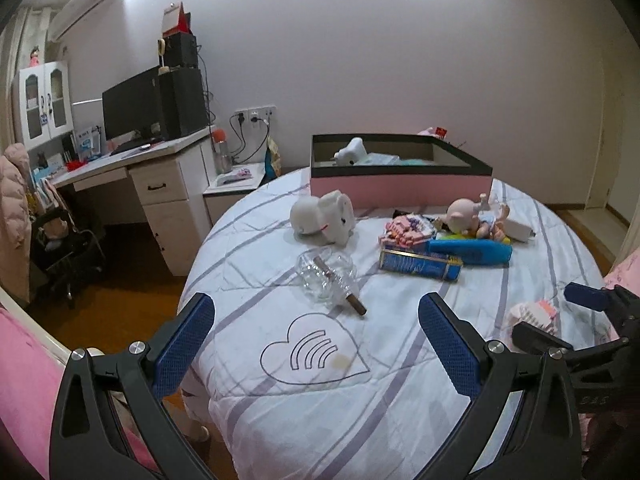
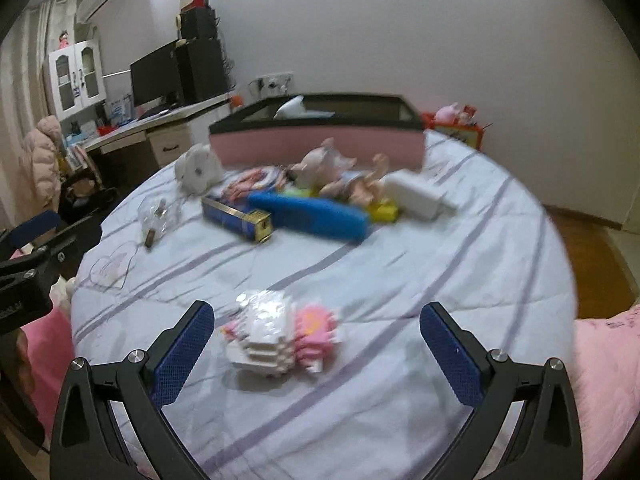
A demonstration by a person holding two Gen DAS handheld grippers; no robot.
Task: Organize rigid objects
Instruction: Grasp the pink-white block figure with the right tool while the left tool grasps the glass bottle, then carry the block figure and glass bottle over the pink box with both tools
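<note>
A pink box with a black rim (image 1: 400, 188) (image 2: 316, 144) stands at the far side of the bed, with a white toy (image 1: 350, 152) inside. In front of it lie a white elephant figure (image 1: 324, 218) (image 2: 198, 168), a clear glass bottle with a cork (image 1: 326, 276) (image 2: 156, 214), a blue carton (image 1: 418, 265) (image 2: 236, 216), a blue tube (image 1: 470, 250) (image 2: 312, 214) and a doll (image 1: 476, 218) (image 2: 340, 178). My left gripper (image 1: 316, 330) is open, short of the bottle. My right gripper (image 2: 316, 338) is open around a pink-and-white block toy (image 2: 280, 334) (image 1: 532, 312).
The bed (image 1: 360, 400) carries a white quilt with lilac stripes and a heart outline (image 1: 316, 350). A pink block model (image 1: 408, 228) and a white adapter (image 2: 416, 196) lie in the pile. To the left stand a desk (image 1: 160, 168), monitor and chair.
</note>
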